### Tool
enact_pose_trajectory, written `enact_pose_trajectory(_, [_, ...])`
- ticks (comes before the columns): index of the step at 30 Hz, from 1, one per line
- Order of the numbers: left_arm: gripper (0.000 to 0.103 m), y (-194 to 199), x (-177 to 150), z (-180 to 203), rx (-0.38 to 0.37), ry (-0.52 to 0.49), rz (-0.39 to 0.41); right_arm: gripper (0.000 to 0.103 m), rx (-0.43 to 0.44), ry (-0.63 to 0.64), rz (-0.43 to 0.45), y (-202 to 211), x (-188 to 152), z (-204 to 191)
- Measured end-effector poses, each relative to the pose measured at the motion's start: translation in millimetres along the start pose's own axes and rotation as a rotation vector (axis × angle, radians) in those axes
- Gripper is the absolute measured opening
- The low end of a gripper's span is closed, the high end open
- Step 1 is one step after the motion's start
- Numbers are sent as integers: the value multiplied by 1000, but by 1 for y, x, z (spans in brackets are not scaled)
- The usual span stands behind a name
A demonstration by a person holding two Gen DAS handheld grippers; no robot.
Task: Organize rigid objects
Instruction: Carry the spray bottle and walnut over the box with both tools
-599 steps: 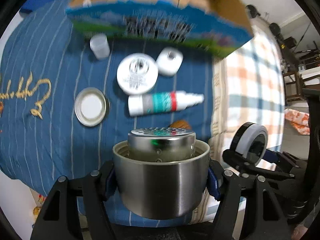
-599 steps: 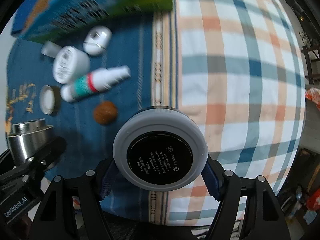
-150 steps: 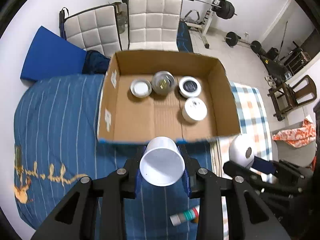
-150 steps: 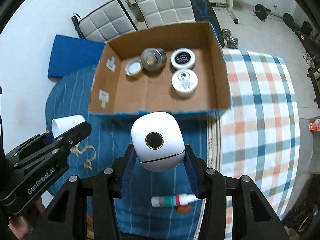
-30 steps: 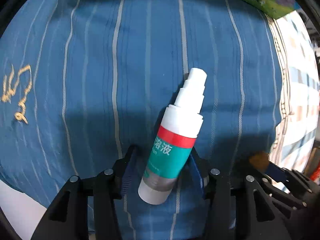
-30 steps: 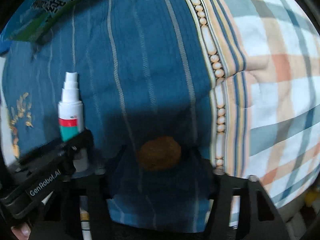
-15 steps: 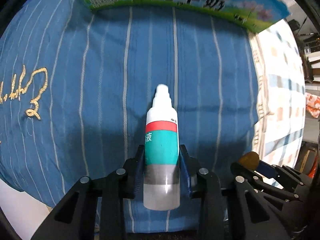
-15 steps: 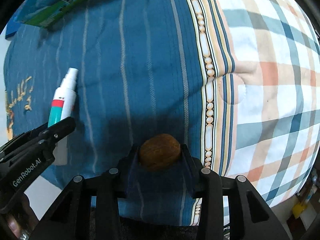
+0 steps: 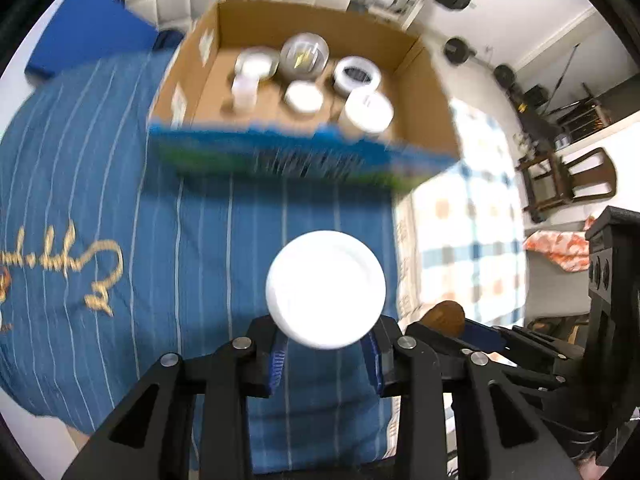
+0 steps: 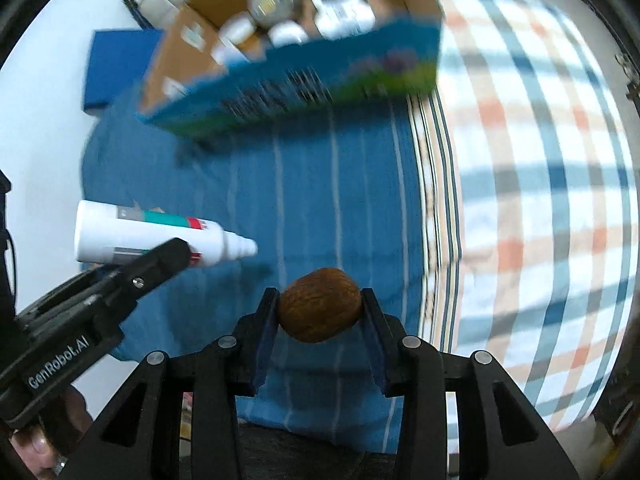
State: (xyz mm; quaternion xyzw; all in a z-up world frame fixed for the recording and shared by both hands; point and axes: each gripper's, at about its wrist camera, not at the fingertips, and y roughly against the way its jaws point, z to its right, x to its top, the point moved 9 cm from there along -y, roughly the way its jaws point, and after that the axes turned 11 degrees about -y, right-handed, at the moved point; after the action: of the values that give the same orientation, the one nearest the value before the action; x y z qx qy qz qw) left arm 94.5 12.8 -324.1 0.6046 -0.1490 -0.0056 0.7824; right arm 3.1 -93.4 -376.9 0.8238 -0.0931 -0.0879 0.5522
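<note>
Lifted off the bed since half a second ago, the left tongs (image 9: 326, 350) grip a spray bottle (image 10: 160, 240) base-first to the lens, while the right tongs (image 10: 320, 320) clench a brown nut (image 10: 319, 310). Ahead, the cardboard box (image 9: 424, 92) blurs, its jars indistinct.

Your spray bottle (image 10: 160, 240) is white with teal, red and grey bands. The nut (image 10: 319, 310) is brown. The blanket (image 9: 100, 200) is blue with thin white stripes and gold script; beside it, white plaid (image 10: 540, 200) in orange and blue. The box (image 9: 304, 160) is tan cardboard, blue-green print outside.
</note>
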Motion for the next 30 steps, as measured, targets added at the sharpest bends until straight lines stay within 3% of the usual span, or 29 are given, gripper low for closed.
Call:
enact_pose_trajectory(7, [30, 19, 74, -7, 1, -26, 60, 42, 32, 41, 99, 48, 54, -33])
enact_pose_trajectory(15, [30, -15, 141, -39, -2, 2, 19, 42, -17, 12, 138, 40, 144, -48])
enact_pose_trajectory(24, [30, -92, 158, -73, 32, -20, -176, 42, -86, -24, 65, -26, 203, -44])
enact_pose_trajectory(30, [30, -156, 158, -87, 15, -13, -319, 42, -129, -42, -14, -77, 213, -39])
